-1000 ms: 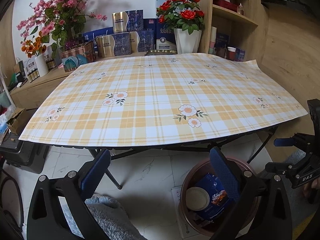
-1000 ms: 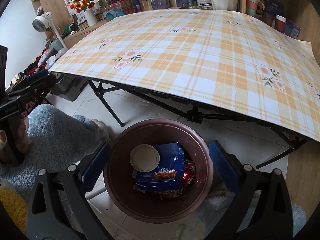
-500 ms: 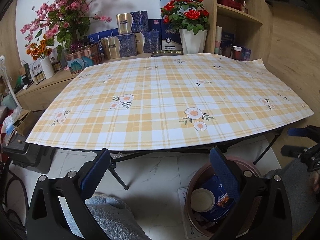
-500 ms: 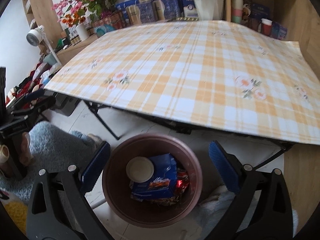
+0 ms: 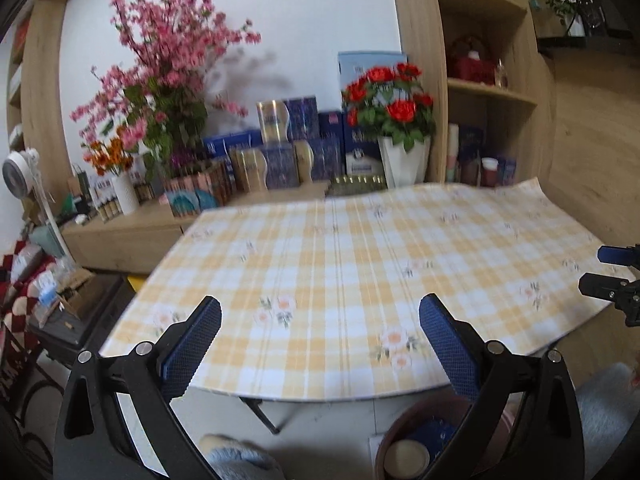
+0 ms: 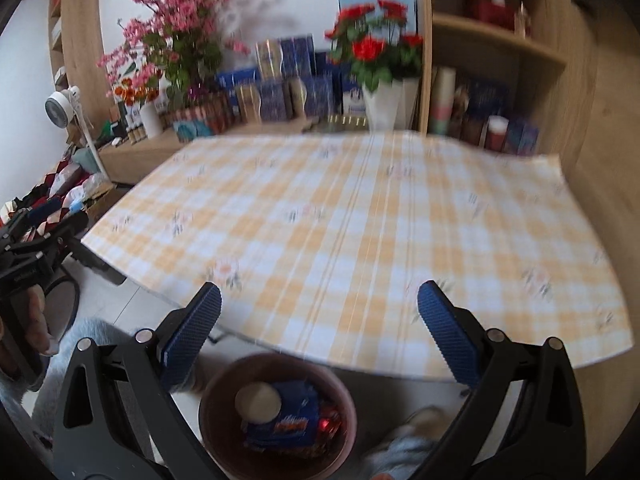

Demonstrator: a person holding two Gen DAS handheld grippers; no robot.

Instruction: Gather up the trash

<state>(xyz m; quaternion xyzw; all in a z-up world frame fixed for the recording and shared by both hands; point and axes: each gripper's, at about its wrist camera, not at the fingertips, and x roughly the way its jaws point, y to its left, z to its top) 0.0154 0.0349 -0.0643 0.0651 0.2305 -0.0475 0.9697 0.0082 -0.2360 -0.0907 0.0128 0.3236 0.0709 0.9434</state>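
A brown round trash bin [image 6: 224,390] stands on the floor under the table's near edge. It holds a blue snack packet [image 6: 294,412], a pale round lid [image 6: 257,401] and a red wrapper [image 6: 329,424]. The same bin [image 5: 394,430] shows at the bottom right of the left wrist view. My right gripper [image 6: 319,330] hangs open above the bin and the table edge, holding nothing. My left gripper [image 5: 320,336] is open and empty over the front of the plaid tablecloth [image 5: 360,264]. The tablecloth [image 6: 360,216] carries no loose items in either view.
Behind the table a low wooden counter [image 5: 132,228] carries pink blossoms [image 5: 168,60], red roses in a white pot [image 5: 404,160] and blue boxes [image 5: 300,144]. Wooden shelves [image 5: 488,92] stand at right. A white fan [image 5: 20,176] and clutter lie left. Grey fuzzy slippers [image 5: 232,458] rest on the tiled floor.
Both grippers have risen and tilted up, so the table and back wall fill the views and the bin has slid to the bottom. Both views are motion-blurred now. Jaws stay open.
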